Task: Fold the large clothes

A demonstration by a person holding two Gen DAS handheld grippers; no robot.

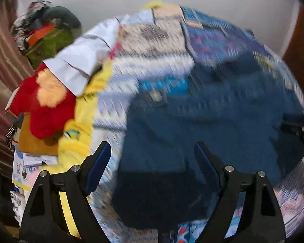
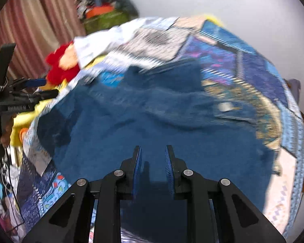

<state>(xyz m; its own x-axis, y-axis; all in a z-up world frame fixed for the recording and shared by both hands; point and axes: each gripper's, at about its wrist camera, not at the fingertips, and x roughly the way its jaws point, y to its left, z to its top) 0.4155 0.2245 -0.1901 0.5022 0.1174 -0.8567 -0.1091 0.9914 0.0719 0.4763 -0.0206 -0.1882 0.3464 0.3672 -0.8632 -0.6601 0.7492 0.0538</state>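
Blue denim, what I take for a large pair of jeans (image 2: 152, 111), lies spread across the patchwork quilt (image 2: 223, 56) that covers the bed, filling the middle of both wrist views; heavy blur hides its seams and edges from me. My right hand-held gripper (image 2: 153, 151) hangs over the near part of the denim with its fingers parted by a narrow gap and nothing between them. My left hand-held gripper (image 1: 153, 147) is spread wide over the near left edge of the garment, also holding nothing. Off to the far left sit a white shirt (image 1: 81, 60), a red plush toy (image 1: 44, 105) and some yellow cloth (image 1: 81, 109), with a heap of mixed clothes (image 1: 44, 26) against the wall beyond. As I judge it, the fold is not yet begun. The risk from here is a bad pinch: with the picture this smeared I could close on the quilt along with the denim, or catch only one layer, and the heavy cloth would slide out or drag the bedding up with it. Swinging the left side wide could also snag the yellow cloth.
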